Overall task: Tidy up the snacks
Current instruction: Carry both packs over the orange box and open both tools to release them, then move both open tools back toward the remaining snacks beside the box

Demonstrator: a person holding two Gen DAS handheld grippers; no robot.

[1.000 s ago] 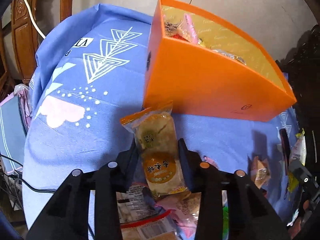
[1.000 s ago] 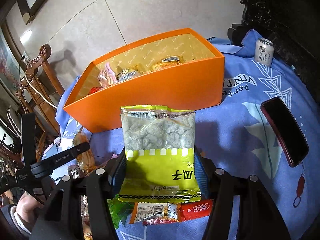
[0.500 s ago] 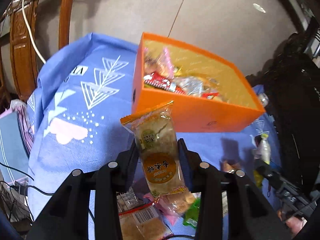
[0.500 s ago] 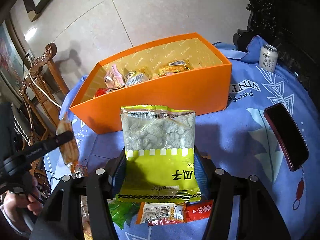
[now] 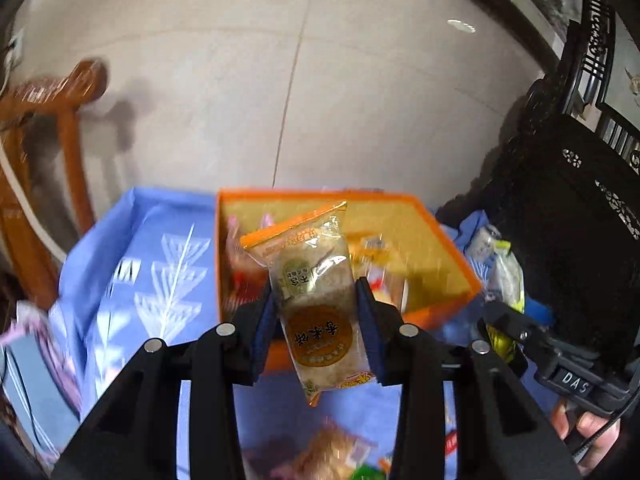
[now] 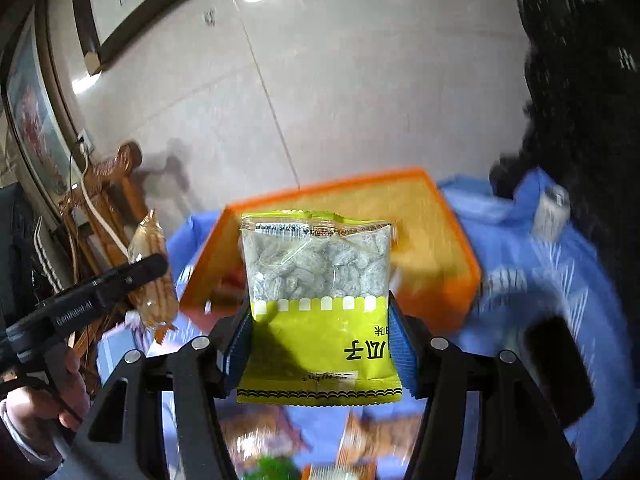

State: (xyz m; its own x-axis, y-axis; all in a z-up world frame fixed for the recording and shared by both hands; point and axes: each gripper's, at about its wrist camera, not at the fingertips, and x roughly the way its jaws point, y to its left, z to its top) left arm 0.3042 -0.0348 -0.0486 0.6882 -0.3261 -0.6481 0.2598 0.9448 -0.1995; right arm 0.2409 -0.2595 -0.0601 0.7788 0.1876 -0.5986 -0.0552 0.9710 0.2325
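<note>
both packets held up before the orange box

meanwhile, the left gripper (image 5: 316, 320) is clenched on a narrow clear packet of pale rice cracker with an orange top seal and a round orange label (image 5: 314, 304), its blue pads pressing the packet's two long edges; the packet stands nearly upright, tilted a little to the left, in front of the open orange cardboard box with a yellow lining (image 5: 448, 276); blurred wrappers lie inside the box; the box sits on a blue cloth with white line patterns (image 5: 160, 280); the right gripper (image 6: 320, 340) grips a flat yellow-green bag with a clear window full of pale grey seeds (image 6: 320, 300) by its side edges, upright, likewise in front of the box (image 6: 440, 280); a dark phone (image 6: 560, 368) lies on the cloth to the right; a pale drinks can (image 6: 554, 212) stands near the cloth's far right edge; more loose snacks, blurred, lie on the cloth below both grippers; a carved wooden chair (image 6: 108, 208) stands to the left.
</note>
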